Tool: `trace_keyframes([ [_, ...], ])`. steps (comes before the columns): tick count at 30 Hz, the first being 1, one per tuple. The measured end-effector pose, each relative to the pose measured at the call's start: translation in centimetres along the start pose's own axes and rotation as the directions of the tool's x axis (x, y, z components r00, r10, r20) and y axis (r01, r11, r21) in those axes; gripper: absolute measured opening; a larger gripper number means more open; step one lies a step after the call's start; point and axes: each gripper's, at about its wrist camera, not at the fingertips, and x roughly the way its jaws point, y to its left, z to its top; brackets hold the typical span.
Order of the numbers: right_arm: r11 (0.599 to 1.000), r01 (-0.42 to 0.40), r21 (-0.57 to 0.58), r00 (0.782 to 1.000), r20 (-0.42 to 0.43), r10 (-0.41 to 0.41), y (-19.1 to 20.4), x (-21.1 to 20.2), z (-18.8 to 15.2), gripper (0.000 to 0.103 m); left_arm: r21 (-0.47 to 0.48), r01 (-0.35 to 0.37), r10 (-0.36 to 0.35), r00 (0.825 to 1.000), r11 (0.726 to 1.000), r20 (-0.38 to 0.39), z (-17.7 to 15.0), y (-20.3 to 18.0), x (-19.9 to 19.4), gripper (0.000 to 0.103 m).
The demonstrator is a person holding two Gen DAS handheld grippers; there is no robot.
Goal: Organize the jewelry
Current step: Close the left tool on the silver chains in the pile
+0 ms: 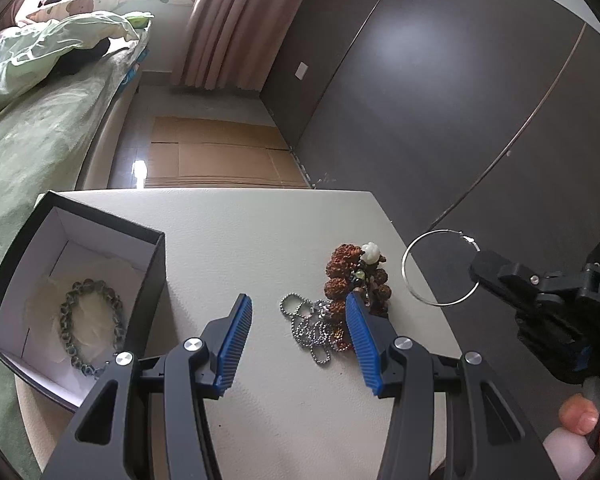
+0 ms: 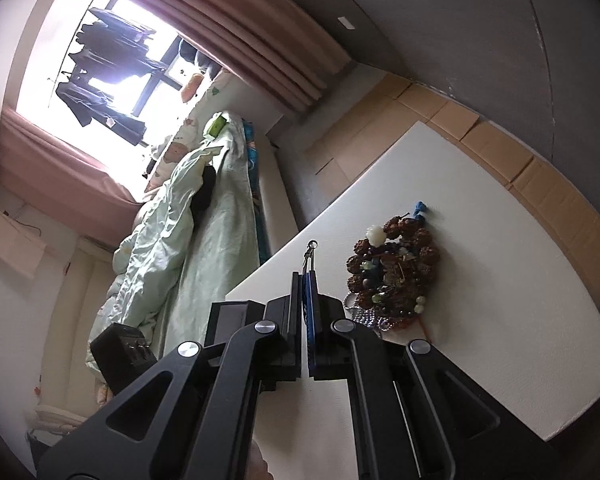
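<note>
White tabletop [image 1: 268, 232] fills the foreground of a bedroom, with a bed [image 1: 40, 140] to one side and pink curtains [image 1: 228, 20] behind. Over it the left gripper [image 1: 298, 340] hangs with its blue-padded jaws apart and nothing between them. Just ahead of its pads lie a silver ball chain [image 1: 312, 328] and, touching it, a heap of brown bead bracelets [image 1: 356, 276] with a white carved bead on top, near the tabletop's right edge. At the left edge stands an open black box [image 1: 100, 224], white inside, with a dark bead bracelet [image 1: 92, 320] on its floor. Off the right edge, the right gripper [image 1: 485, 265] has its jaws pressed together on a thin silver hoop [image 1: 410, 280], held clear of the tabletop.
</note>
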Motion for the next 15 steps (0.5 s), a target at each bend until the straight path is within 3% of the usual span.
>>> trace_keyframes([
  [11,0.998,0.032,0.058,0.999,0.023,-0.034,-2.1,-0.9,1.0,0.004,0.112,-0.061,0.074,0.991,0.992,-0.113,-1.9,-2.1,4.8,0.046],
  [15,0.997,0.038,0.070,0.999,0.028,-0.040,-2.6,-1.2,1.3,0.004,0.129,-0.093,0.108,0.987,0.987,-0.115,-2.3,-2.1,6.4,0.046],
])
